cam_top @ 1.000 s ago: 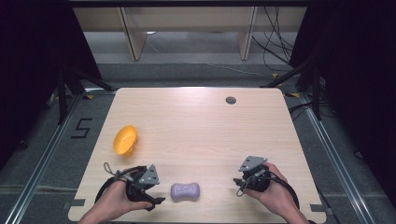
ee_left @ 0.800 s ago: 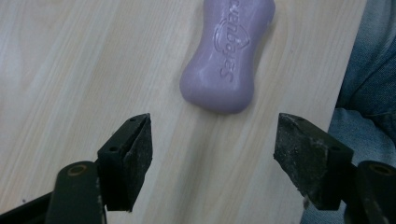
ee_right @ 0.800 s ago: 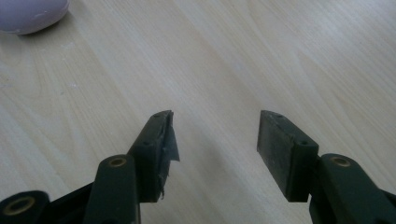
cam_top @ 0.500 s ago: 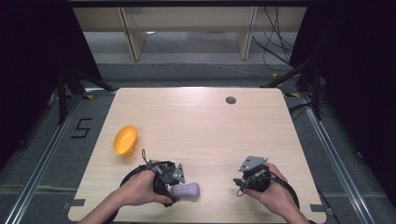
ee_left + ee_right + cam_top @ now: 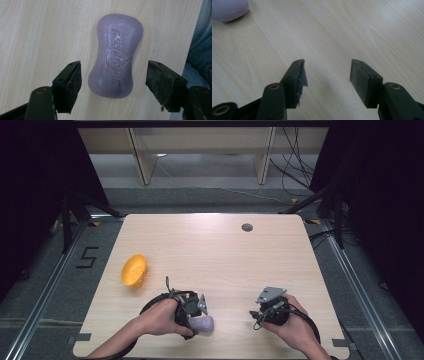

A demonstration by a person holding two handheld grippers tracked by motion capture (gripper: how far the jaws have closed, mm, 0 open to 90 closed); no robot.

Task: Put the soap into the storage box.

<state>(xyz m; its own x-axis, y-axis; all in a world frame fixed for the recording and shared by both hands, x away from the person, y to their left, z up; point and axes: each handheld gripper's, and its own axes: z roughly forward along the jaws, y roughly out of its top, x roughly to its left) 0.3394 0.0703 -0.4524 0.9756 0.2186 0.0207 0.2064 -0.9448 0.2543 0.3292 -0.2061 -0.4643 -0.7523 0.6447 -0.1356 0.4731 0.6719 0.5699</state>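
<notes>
A purple, waisted soap bar [image 5: 116, 53] with raised lettering lies flat on the pale wooden table near its front edge [image 5: 204, 324]. My left gripper [image 5: 113, 77] points down over it with one jaw on each side of the bar's lower half. A gap shows at both pads, so they are not pressing on it. These jaws have just been closing a little with the soap between them. In the high view a hand holds the left gripper [image 5: 196, 319] above the soap. My right gripper [image 5: 327, 72] rests open over bare wood at the front right [image 5: 257, 314]. The soap [image 5: 228, 8] is far off at the upper left of its view.
An orange bowl-like object [image 5: 134, 270] lies on its side at the table's left. A small dark round hole [image 5: 247, 227] sits near the far edge. A trouser leg shows past the table's front edge [image 5: 200, 50]. Dark floor and metal rails surround the table [image 5: 225, 250].
The left hand has moved right, from beside the soap to over it, so the bar now lies between its jaws. The right hand and the orange object have kept still.
</notes>
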